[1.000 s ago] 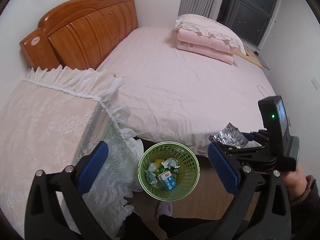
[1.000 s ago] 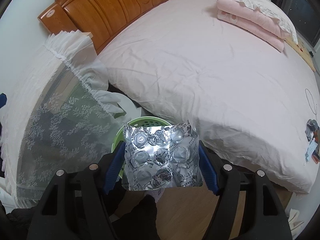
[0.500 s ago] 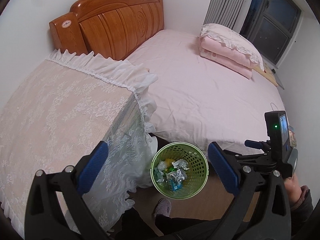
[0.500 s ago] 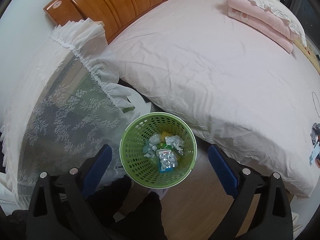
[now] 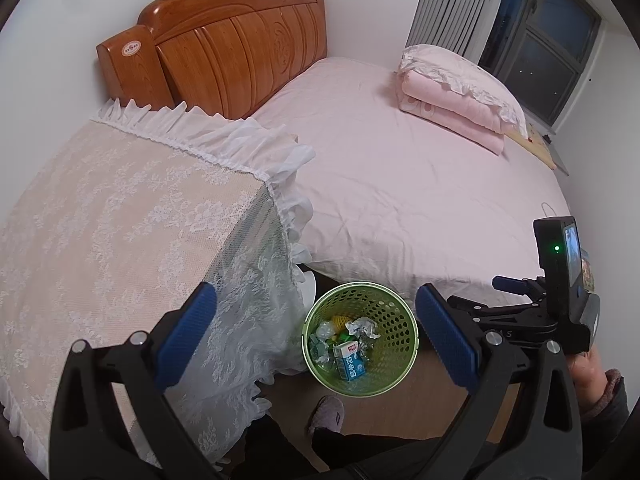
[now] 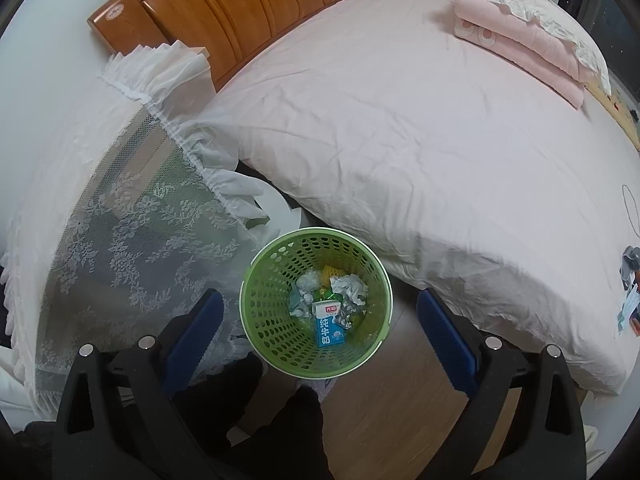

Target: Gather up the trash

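Both the left tongs (image 5: 316,328) and right tongs (image 6: 320,322) were spread wide, gripping nothing. The green perforated plastic basket (image 6: 280,320) stood on the floor beside the bed (image 6: 420,120), containing a blue-and-white milk carton (image 6: 329,326) and crumpled wrappers (image 6: 350,286).

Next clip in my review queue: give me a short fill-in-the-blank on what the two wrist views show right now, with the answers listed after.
1. The green basket stands on the floor between the lace-covered table and the ____.
2. The milk carton lying in the basket is white and ____.
3. The right gripper holds nothing; its jaws are ____.
4. The left gripper has its jaws ____.

Missing words: bed; blue; open; open
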{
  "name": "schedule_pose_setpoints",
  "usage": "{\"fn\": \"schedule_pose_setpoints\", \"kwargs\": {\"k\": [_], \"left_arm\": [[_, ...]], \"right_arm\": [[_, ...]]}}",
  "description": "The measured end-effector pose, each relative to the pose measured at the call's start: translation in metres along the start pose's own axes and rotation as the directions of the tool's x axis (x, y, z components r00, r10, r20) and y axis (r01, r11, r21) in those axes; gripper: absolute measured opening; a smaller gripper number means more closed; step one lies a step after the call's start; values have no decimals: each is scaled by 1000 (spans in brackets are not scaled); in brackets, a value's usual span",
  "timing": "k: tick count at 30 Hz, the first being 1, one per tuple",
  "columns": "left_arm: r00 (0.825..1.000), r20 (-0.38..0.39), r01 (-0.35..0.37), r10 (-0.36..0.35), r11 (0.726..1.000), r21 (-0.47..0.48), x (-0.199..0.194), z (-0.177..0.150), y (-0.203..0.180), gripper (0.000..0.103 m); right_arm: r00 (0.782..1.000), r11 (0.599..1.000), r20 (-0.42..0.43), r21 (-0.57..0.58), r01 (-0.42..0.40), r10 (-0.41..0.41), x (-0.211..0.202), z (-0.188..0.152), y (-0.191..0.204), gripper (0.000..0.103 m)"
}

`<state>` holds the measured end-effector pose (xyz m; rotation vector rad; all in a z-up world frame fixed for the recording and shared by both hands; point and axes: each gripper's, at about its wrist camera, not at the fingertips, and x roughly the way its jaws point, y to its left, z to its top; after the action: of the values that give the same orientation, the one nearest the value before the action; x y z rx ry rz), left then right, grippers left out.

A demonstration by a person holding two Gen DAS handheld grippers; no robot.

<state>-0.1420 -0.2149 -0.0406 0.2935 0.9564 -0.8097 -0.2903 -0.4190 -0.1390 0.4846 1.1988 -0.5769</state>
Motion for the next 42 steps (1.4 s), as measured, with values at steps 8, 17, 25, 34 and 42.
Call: {"fn": "schedule_pose_setpoints", "kwargs": {"k": [8,17,25,34,42], "left_arm": [[1000,-3,-11,11,1000,-9,2,-1,1,95],[1000,-12,-15,15,1000,-28,2,-2,5,95],[1000,-12,-12,12,1000,-27,3,-1,6,95],[999,-8,-50,50,997,-65,-1,-1,20,95],[980,36,-186,194,972,-146,-25,3,67,95]], "right_arm": [[1000,1000,15,-7,-10,10,-2,1,2,97],[1000,1000,12,-23,-9,10,-3,4,7,97],[1000,1000,11,-22,-11,11,-3,4,7,97],[999,998,14,-63,-32,33,-2,13,24,97],[992,980,74,-177,-87,101,-16,41,77,97]]}}
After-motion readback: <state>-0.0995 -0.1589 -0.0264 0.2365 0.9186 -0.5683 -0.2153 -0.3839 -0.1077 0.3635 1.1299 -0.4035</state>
